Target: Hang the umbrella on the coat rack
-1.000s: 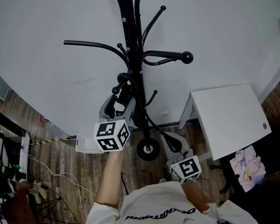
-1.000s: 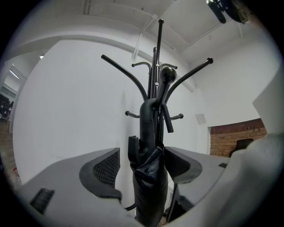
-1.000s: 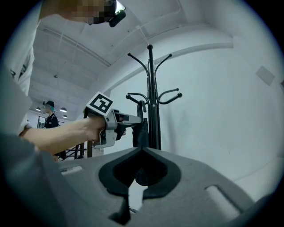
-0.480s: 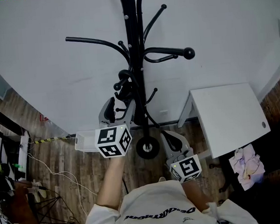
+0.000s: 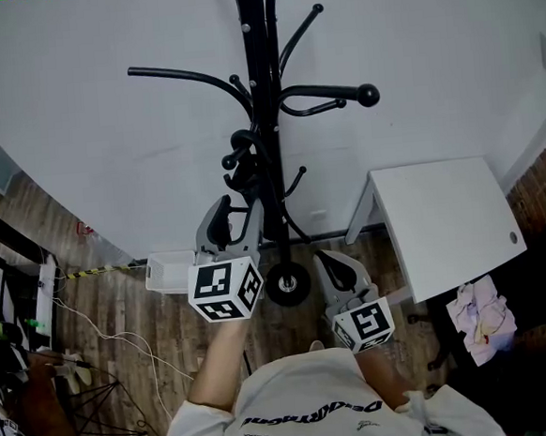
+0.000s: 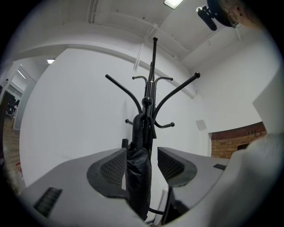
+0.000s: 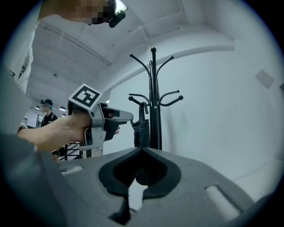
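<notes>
The black coat rack (image 5: 261, 91) stands against the white wall. A folded black umbrella (image 5: 246, 172) hangs by its handle from a low hook on the rack. My left gripper (image 5: 233, 217) sits just short of the umbrella, apart from it. Its jaws are closing, and no pad presses on anything. In the left gripper view the umbrella (image 6: 138, 177) hangs straight ahead beyond the fingertips, in front of the rack (image 6: 153, 80). My right gripper (image 5: 338, 271) is shut and empty, lower and to the right of the rack's base. The right gripper view shows the umbrella (image 7: 142, 131) beside the left gripper (image 7: 126, 117).
A white table (image 5: 448, 227) stands right of the rack with a crumpled cloth (image 5: 479, 318) below it. A white box (image 5: 169, 272) and cables lie on the wooden floor at left. The rack's round base (image 5: 289, 284) is between the grippers. A person (image 7: 46, 113) stands far off.
My left gripper has drawn back from the rack toward me and its jaws have narrowed. The umbrella stays hanging on the hook. My right gripper has kept still.
</notes>
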{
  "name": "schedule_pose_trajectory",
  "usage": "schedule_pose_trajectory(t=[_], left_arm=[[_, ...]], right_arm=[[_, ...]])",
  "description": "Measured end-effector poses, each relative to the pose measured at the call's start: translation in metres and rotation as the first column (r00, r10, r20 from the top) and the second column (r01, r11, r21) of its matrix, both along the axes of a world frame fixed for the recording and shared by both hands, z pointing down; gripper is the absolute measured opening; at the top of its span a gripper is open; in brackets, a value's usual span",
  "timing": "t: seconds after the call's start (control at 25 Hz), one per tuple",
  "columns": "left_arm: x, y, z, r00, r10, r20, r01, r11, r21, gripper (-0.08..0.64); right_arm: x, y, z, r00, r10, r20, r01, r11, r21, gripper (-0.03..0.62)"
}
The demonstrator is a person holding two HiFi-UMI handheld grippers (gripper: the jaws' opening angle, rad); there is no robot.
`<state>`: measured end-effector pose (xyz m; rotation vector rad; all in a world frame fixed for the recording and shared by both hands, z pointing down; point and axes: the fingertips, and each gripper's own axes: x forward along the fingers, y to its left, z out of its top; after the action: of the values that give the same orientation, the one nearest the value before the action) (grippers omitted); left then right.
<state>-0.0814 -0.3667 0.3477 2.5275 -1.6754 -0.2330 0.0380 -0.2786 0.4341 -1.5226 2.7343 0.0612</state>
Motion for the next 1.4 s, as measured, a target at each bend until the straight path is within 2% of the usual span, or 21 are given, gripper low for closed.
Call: schedule_pose_trajectory(t=[0.32, 0.44, 0.56, 0.76, 0.92, 1.16, 1.4], left_arm=[[0.001, 0.023, 0.005, 1.0, -0.02, -0.009, 0.02, 1.0, 0.017, 0.138], [0.002, 0.034, 0.008, 0.999, -0.032, -0.018, 0.032, 0.999, 0.029, 0.08], [0.004, 0.042, 0.014, 0.999, -0.03, -0.028, 0.031, 0.999, 0.024, 0.054], [0.009, 0.055, 0.027, 0.999, -0.036, -0.006, 0.036, 0.999, 0.018, -0.001], [0.01, 0.065, 0.034, 0.998, -0.059, 0.031, 0.058, 0.998, 0.031, -0.003], [0.022, 0.076, 0.054, 0.999, -0.037, 0.023, 0.037, 0.999, 0.004, -0.003], [0.028, 0.087, 0.066, 0.997, -0.047, 0.055, 0.046, 0.999, 0.022, -0.003]], right_arm=[[0.003, 0.003, -0.004, 1.0, 0.009, 0.012, -0.009, 1.0, 0.005, 0.0], [0.004, 0.004, -0.005, 1.0, 0.013, 0.019, -0.013, 1.0, 0.006, 0.0], [0.005, 0.003, -0.008, 1.0, 0.017, 0.014, -0.017, 1.0, 0.012, 0.0], [0.003, 0.004, -0.008, 1.0, 0.01, 0.025, -0.011, 1.0, 0.009, 0.0], [0.001, 0.005, -0.011, 1.0, 0.005, 0.028, -0.006, 1.0, 0.018, 0.0], [-0.001, 0.004, -0.008, 1.0, -0.003, 0.026, 0.002, 1.0, 0.015, 0.0], [0.0, 0.005, -0.01, 1.0, -0.001, 0.023, 0.001, 1.0, 0.02, 0.0]])
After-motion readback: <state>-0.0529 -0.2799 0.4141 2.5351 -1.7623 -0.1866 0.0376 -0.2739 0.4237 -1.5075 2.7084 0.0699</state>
